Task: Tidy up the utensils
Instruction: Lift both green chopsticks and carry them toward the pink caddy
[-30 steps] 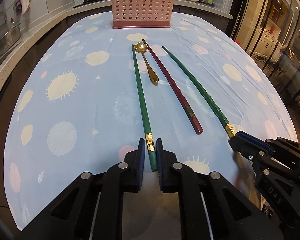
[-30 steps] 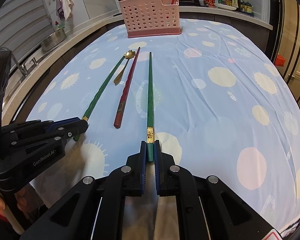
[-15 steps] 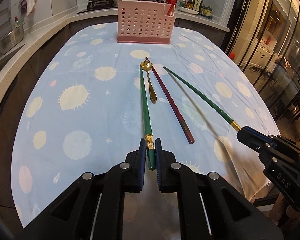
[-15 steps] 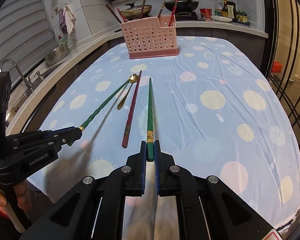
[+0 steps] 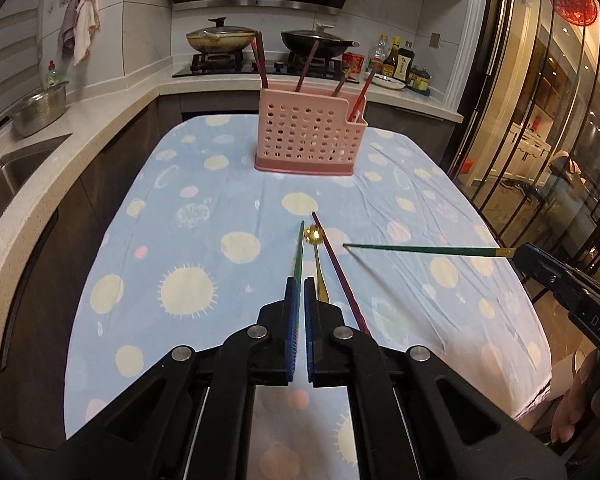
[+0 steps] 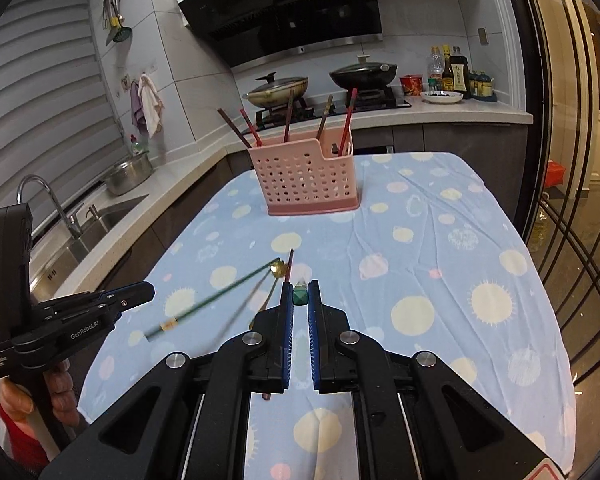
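Both green chopsticks have risen off the cloth (image 5: 204,216): our left gripper (image 5: 299,280) pinches one (image 5: 299,250), our right gripper (image 6: 300,294) the other (image 5: 420,249), short of the pink basket (image 5: 308,136).

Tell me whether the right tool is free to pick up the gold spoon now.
Probably not yet: the right tool is shut on a green chopstick. The gold spoon lies uncovered on the cloth, so only that load seems in the way.

Holder (image 5: 310,136) at table's (image 5: 188,248) far end, spoon (image 5: 318,256) nearer.
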The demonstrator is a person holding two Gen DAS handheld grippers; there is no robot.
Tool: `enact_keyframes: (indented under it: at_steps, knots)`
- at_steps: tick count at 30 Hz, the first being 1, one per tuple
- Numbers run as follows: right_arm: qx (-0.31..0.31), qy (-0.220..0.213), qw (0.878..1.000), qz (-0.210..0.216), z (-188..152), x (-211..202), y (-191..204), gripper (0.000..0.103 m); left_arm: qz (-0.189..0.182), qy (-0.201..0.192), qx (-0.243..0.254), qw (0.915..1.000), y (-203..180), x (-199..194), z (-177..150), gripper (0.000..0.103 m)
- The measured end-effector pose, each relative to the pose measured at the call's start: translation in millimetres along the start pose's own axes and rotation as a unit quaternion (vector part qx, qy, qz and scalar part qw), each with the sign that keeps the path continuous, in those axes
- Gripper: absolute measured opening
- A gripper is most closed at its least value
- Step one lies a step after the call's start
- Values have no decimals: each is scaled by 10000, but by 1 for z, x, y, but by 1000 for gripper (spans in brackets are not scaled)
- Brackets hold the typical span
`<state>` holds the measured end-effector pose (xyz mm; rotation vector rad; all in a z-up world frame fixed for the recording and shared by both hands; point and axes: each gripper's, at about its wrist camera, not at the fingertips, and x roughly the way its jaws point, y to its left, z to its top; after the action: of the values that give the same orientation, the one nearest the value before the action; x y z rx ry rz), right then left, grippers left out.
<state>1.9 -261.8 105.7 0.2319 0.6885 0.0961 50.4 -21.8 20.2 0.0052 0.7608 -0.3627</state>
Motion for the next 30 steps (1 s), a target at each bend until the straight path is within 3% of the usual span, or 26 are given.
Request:
enact_keyframes:
  at_steps: [5,9,11,13,15,22,30]
  knots:
    - [-90,-269,9996,4,25,2,4,7,76,-257,-8,9996,5,-3,27,3]
    - [-99,-370,9993,-13,34,5,4,7,75,-243,-52,9997,11,1,32,4]
    - [-95,-345,9994,-17,31,6,4,7,124,-161,-37,9998,15,7,23,4]
    - [-84,-288,9996,-10,26,7,4,7,205,61,-33,9998,22,20,7,12]
    - [-30,-215,9998,22,20,8,4,7,312,322,-116,9989,30,36,-13,31]
    - [45,-156,9999,44,12,1,8,7,476,1101,-370,9921,57,77,-63,31]
    - [59,-108,9999,2,8,0,11,7,413,1079,-482,9921,64,83,-68,29]
